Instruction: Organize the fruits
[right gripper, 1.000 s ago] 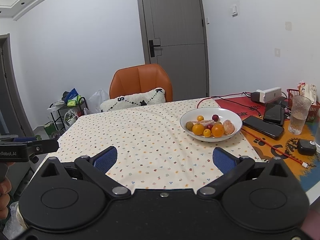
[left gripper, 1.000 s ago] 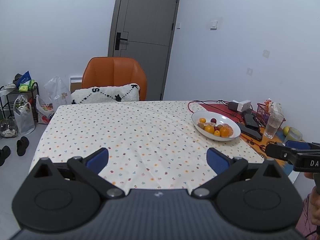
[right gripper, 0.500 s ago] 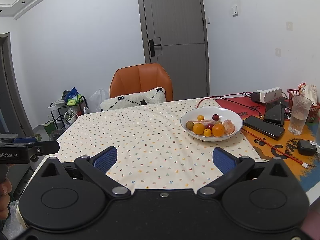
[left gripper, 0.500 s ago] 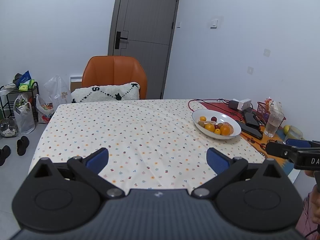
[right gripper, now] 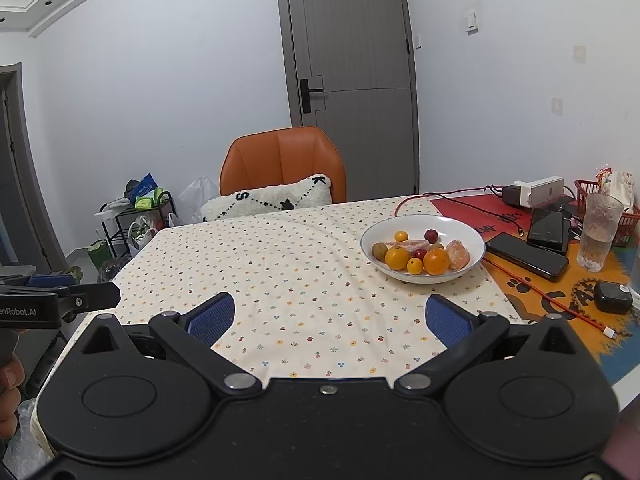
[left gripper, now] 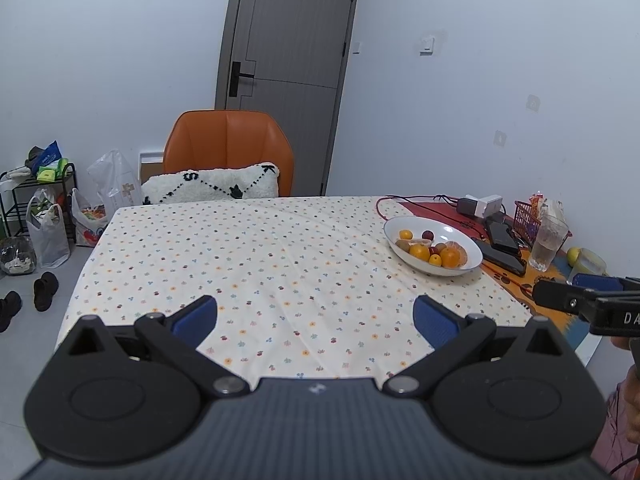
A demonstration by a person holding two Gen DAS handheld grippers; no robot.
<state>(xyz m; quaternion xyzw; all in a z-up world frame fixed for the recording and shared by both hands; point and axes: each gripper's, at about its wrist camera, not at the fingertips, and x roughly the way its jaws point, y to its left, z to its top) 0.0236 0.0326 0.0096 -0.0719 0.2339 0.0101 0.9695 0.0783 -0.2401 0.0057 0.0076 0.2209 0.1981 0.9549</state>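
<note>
A white bowl (right gripper: pixel 472 236) (left gripper: pixel 452 232) of mixed fruit sits at the right of the dotted tablecloth: oranges (right gripper: pixel 436 261), a peeled mandarin (right gripper: pixel 458 255), a small red fruit (right gripper: pixel 431 235), a green-brown one (right gripper: pixel 379 249). My right gripper (right gripper: pixel 330 318) hovers open over the near table edge, short of the bowl. My left gripper (left gripper: pixel 314 316) is open too, nothing between its blue pads, the bowl far to its right. Each gripper's tip shows at the edge of the other's view.
Right of the bowl lie two phones (right gripper: pixel 526 257), a red cable (right gripper: pixel 552 300), a glass of water (right gripper: pixel 600 238), a red basket (right gripper: pixel 624 208), a power strip (right gripper: pixel 538 191). An orange chair (right gripper: pixel 282 162) with a cushion stands at the far side. Bags and a rack (left gripper: pixel 44 208) stand on the floor, left.
Both grippers have pulled back and risen slightly; the table and bowl look a little farther in the left wrist view. Both stay open.
</note>
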